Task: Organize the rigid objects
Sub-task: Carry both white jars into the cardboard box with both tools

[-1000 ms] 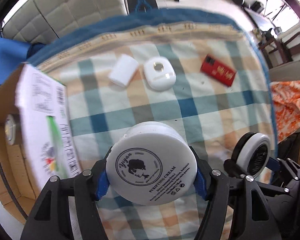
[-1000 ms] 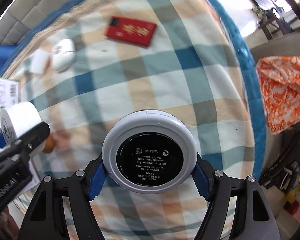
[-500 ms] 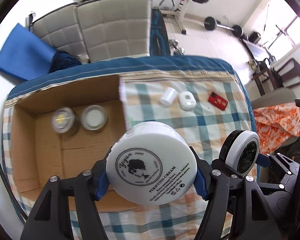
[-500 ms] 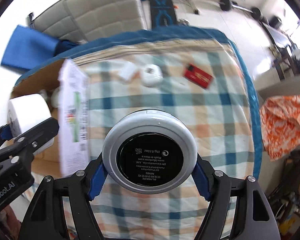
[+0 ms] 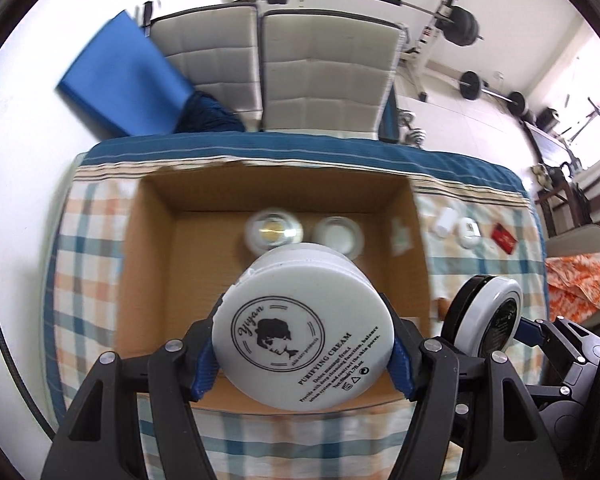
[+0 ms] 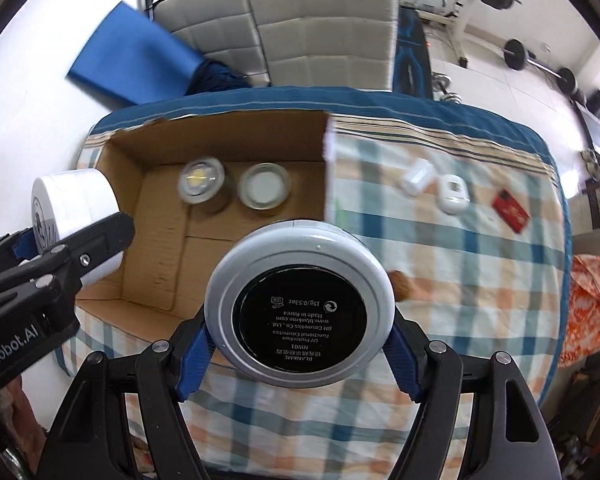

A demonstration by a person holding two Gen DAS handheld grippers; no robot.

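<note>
My left gripper (image 5: pixel 302 354) is shut on a white cream jar (image 5: pixel 300 336) with a printed base, held high above the open cardboard box (image 5: pixel 148 280). My right gripper (image 6: pixel 298 328) is shut on a round silver compact (image 6: pixel 298 308) with a black label, hanging over the box's right wall and the checked cloth. Two round jars (image 5: pixel 273 232) (image 5: pixel 339 234) stand side by side at the back of the box. On the cloth to the right lie a small white cylinder (image 6: pixel 417 174), a white rounded case (image 6: pixel 453 193) and a red flat packet (image 6: pixel 510 210).
The box sits on a table under a checked cloth (image 6: pixel 460 264) with a blue border. Grey padded chairs (image 5: pixel 324 72) and a blue mat (image 5: pixel 124 76) stand behind it. Barbells lie on the floor at the back right. An orange patterned fabric (image 6: pixel 592 300) lies at the right.
Both grippers have risen and swung left with their loads, from over the cloth to above the cardboard box. The box's inside with two jars has come into view.
</note>
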